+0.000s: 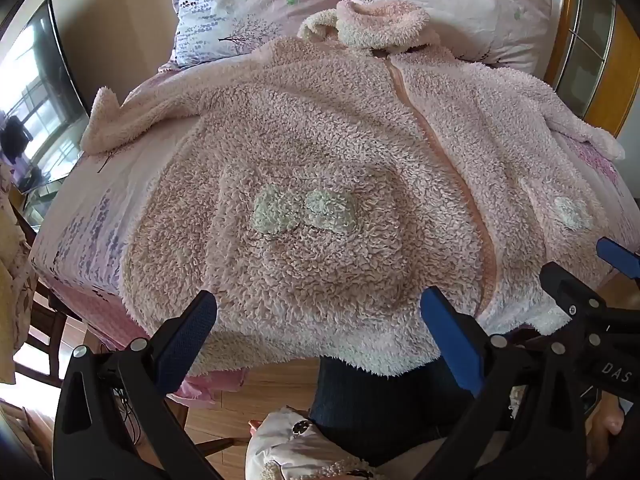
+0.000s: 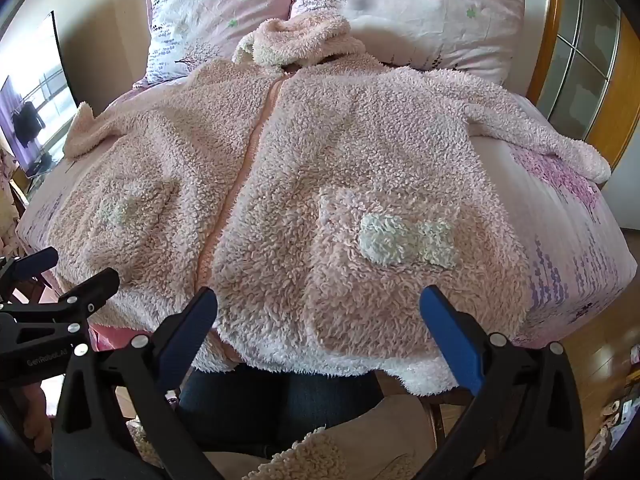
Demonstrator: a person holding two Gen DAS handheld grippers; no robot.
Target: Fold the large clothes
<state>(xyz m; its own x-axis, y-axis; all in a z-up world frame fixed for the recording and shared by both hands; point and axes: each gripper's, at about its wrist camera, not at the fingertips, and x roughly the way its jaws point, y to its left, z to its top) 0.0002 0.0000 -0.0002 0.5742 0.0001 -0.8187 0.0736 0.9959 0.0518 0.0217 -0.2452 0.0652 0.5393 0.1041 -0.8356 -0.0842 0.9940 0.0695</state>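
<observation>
A bedroom: a bed [image 1: 80, 216] with a pale floral sheet, two pillows [image 2: 400, 12] at its far end against the wall, a wooden floor below.

A pink fleece jacket [image 1: 320, 152] lies front-up across the bed, zipped, hood [image 2: 296, 40] toward the pillows, hem hanging over the near edge. Both sleeves are spread out to the sides, so the garment looks laid flat ready for a first fold; no fold is made yet.

The left gripper [image 1: 318, 312] hovers just short of the hem, its fingers [image 1: 188, 332] spread wide and empty. A pale bow patch [image 1: 304, 212] on a pocket lies beyond them; the zip [image 1: 440, 152] runs past the right finger.

The right gripper [image 2: 318, 312] is likewise splayed, holding nothing, over the hem. The zip [image 2: 248, 152] rises beyond its left finger; another bow patch [image 2: 404, 244] sits beyond the right finger.

Both seem poised side by side to take the jacket.
</observation>
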